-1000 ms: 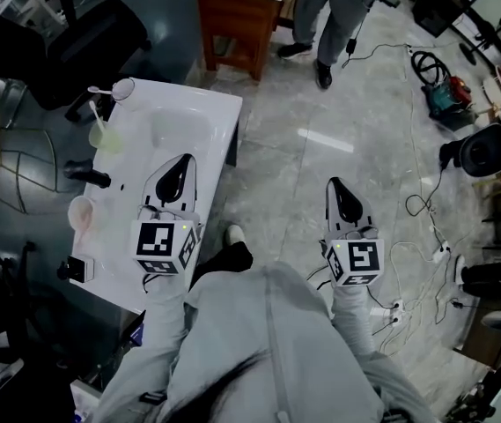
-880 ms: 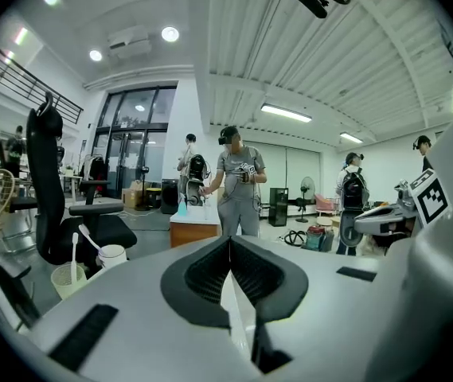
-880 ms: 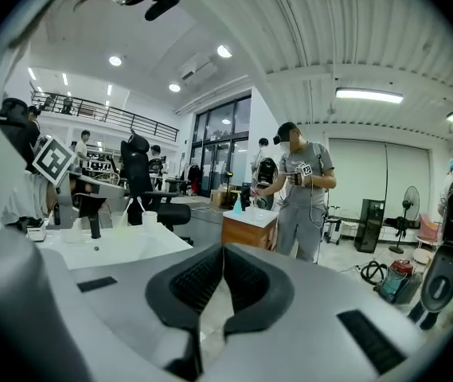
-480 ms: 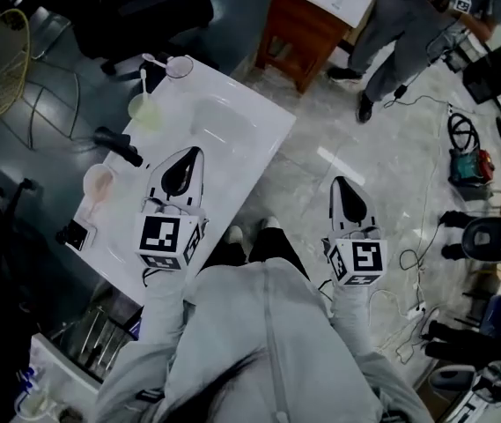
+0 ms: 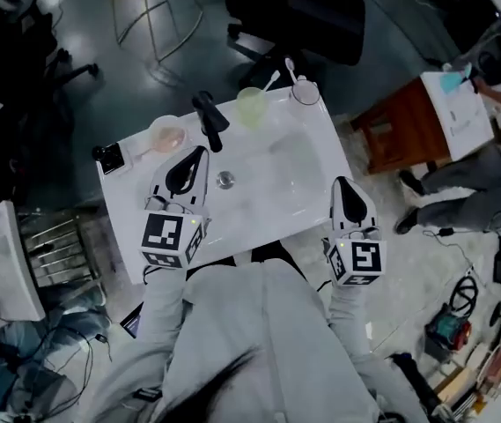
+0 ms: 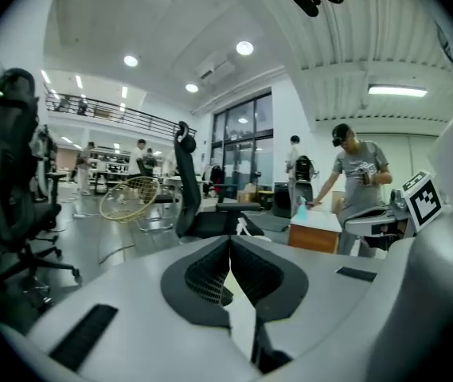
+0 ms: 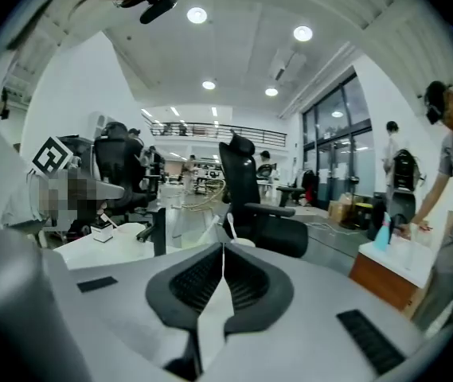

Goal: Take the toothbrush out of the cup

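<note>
On the white sink counter [image 5: 320,188] a pale green cup [image 5: 251,106] holds a white toothbrush [image 5: 270,81], and a clear cup [image 5: 305,92] beside it holds another toothbrush [image 5: 290,67]. A pink cup [image 5: 167,136] stands at the far left of the counter. My left gripper [image 5: 199,152] hovers over the counter near the black tap [image 5: 209,120], shut and empty. My right gripper [image 5: 339,183] is at the counter's near right edge, also shut with nothing in it. In the right gripper view the cups [image 7: 188,223] appear just beyond the closed jaws.
A drain [image 5: 224,180] sits in the basin beside the left gripper. A small black and white box [image 5: 112,157] lies at the counter's left corner. A black office chair [image 5: 298,11] stands behind the counter, a wooden table [image 5: 417,117] and a person [image 5: 483,179] to the right.
The head view has swung round: the counter now lies straight ahead under both grippers instead of off to the left. Both grippers stay shut and keep their place in view.
</note>
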Available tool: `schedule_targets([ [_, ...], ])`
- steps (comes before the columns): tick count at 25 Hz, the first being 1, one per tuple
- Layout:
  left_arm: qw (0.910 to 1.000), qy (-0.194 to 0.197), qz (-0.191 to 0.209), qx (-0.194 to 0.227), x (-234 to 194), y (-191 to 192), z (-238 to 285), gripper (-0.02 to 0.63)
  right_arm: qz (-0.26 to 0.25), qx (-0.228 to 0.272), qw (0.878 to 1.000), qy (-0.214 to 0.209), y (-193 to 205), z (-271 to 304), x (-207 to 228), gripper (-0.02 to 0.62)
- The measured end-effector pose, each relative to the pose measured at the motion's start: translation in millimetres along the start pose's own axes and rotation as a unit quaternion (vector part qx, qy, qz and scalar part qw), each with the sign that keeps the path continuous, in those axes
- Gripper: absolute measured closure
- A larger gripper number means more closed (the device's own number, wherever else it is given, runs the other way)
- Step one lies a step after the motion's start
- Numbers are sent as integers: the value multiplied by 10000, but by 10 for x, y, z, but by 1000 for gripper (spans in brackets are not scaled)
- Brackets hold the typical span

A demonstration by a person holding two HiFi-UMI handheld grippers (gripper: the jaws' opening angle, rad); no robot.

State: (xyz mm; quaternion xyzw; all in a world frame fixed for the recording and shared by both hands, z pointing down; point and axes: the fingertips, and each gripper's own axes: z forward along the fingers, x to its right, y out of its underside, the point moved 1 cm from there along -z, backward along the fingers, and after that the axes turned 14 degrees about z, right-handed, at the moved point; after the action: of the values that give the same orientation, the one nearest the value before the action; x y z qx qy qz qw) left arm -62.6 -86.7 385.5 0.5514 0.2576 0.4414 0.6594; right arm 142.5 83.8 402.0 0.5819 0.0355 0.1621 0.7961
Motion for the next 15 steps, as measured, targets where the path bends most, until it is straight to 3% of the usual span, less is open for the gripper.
schedule_targets([
  [4, 9961, -865, -185, -42, -249, 4, -86, 578, -291, 15, 9963, -812, -226, 514, -69, 571],
  [9, 9841, -1717, -398, -202, -299, 67, -196, 578, -514, 15, 9854, -1625, -392, 955, -86, 571],
  [15, 9688, -2390, -518, -405, -180, 116, -300, 578, -679, -81, 9709, -2294, -408, 1190, -60, 571],
])
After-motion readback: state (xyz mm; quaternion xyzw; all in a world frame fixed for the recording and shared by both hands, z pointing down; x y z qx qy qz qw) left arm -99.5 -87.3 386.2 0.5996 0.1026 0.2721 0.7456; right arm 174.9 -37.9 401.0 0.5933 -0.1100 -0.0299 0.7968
